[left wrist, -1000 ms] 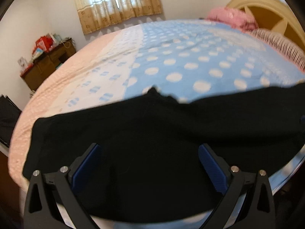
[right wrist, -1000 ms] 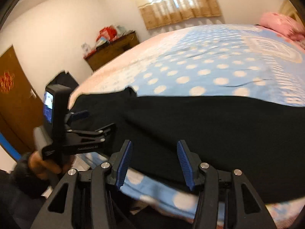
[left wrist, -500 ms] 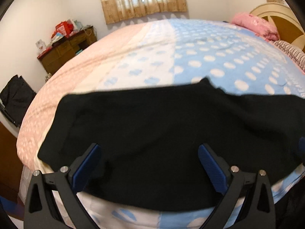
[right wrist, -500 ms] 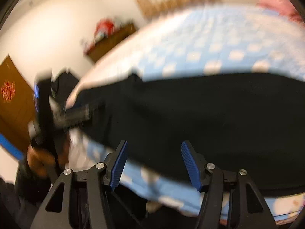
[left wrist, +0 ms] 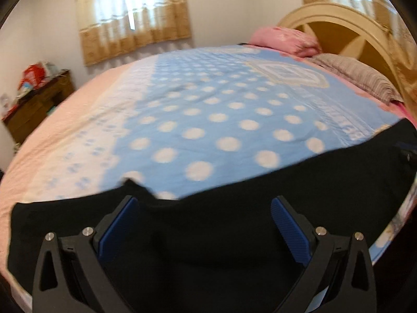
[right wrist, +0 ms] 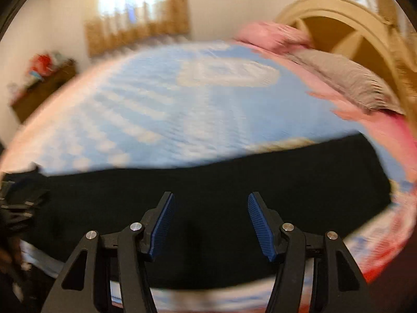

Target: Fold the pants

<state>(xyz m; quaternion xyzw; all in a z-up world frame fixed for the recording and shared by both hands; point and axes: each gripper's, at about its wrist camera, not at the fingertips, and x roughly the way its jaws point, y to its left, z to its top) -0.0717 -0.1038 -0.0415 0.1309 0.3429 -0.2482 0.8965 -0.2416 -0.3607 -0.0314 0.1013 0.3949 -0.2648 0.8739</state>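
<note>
- Bed (left wrist: 208, 120), blue polka-dot quilt, bedroom.
- Black fabric pants (left wrist: 234, 234) lay flat along near edge.
- Left hand-held gripper (left wrist: 203, 224), right hand-held gripper (right wrist: 209, 221): both open, empty.
- Advisable: pinch matching hem corners evenly.

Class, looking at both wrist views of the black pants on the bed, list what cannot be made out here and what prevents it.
- Black pants: the near edge in the left wrist view is cut off by the frame and the left gripper.
- Folds and seams: lost in uniform dark fabric, both views.
- Bedspread pattern: smeared by motion blur in the right wrist view.
- Dresser clutter: too small and blurred.
- Right gripper: contact with the cloth is unclear.
</note>
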